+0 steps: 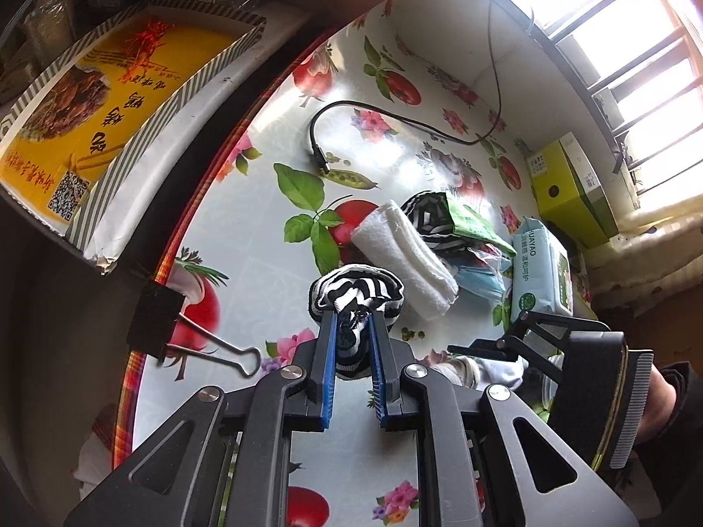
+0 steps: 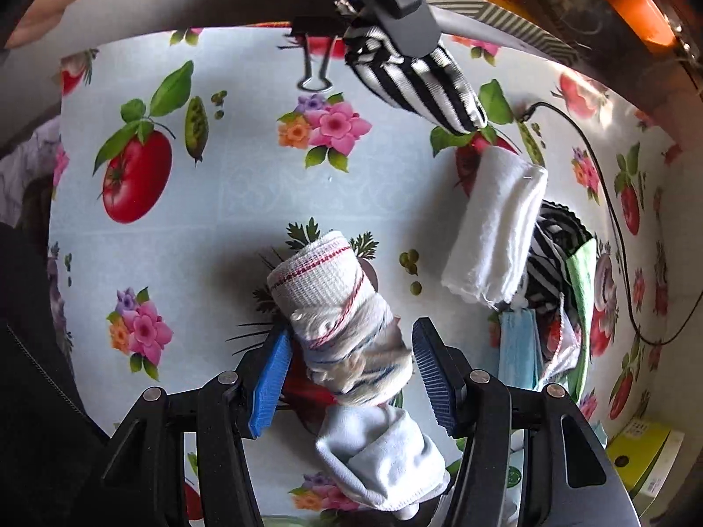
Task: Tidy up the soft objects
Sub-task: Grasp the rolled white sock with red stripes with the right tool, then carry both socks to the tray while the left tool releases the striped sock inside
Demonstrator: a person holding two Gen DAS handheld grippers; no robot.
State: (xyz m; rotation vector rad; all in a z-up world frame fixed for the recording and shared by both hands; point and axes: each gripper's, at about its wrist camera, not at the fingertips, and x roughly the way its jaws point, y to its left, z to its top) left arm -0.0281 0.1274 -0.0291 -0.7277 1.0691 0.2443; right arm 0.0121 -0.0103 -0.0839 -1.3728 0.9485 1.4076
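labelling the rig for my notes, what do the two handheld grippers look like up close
Both the left gripper and right gripper have matte black metal linkage arms with round silver pivot pins. Each finger carries a ribbed blue rubber pad. No cables or markings show on them.

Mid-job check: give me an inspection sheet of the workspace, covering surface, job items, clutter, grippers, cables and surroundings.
Surface: table covered with a fruit-and-flower print cloth.
Job's things: striped sock held off the table; red-striped rolled cloth between the right fingers, with a pale blue cloth below it; white rolled towel lying beside a pile of striped and green fabric and a blue mask.
Clutter: wet-wipes pack; green box; binder clip on the table edge.
Grippers: left gripper shut on the striped sock; right gripper open around the red-striped rolled cloth.
Cables: black cable loose across the table.
Surroundings: barred window; yellow printed carton beside the table.
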